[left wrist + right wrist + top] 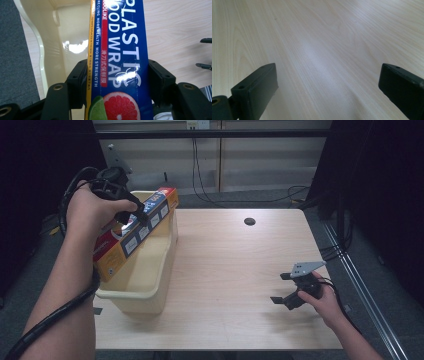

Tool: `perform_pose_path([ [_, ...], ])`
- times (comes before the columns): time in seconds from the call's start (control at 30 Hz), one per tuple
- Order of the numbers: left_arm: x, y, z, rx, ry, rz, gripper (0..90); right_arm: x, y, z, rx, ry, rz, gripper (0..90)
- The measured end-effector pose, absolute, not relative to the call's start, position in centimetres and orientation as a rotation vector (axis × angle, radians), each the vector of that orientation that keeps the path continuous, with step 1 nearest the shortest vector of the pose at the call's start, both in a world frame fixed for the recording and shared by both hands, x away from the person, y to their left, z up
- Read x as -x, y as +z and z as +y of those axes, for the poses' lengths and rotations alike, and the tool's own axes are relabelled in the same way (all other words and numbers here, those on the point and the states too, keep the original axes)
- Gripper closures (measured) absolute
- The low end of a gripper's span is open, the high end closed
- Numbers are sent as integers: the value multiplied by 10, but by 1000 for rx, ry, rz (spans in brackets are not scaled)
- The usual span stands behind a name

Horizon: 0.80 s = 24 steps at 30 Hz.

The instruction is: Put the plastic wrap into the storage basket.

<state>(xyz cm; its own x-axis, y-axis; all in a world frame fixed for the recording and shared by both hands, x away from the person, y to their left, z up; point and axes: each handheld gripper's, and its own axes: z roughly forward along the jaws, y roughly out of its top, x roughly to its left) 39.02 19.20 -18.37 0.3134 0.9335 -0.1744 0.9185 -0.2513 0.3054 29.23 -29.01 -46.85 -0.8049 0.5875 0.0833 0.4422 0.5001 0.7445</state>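
Box of plastic wrap (134,234) slants from lower left to upper right over the bin (150,270), pinched between left gripper (117,75) fingers; right gripper (280,288) fingers spread above the worktop (230,270).

A lab or test room set up for recording rather than a home: a plain light-wood table (235,270) with a round cable hole (249,221) stands alone on grey carpet (240,197), flanked by dark curtains (385,195) on both sides. Behind it runs a bare, pale panelled wall (220,160) with a power socket (198,124) and loose black cables (200,175) hanging down to the floor. A metal rail (360,280) runs along the floor at the right side, and a thick cable (55,312) trails along the person's left forearm.
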Motion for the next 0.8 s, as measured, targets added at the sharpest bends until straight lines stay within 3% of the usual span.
perform_pose_path([
  [0.8,-384,-202,207,-2205,94,1761,409,-295,-468,-287,-871,1198,2561,20],
])
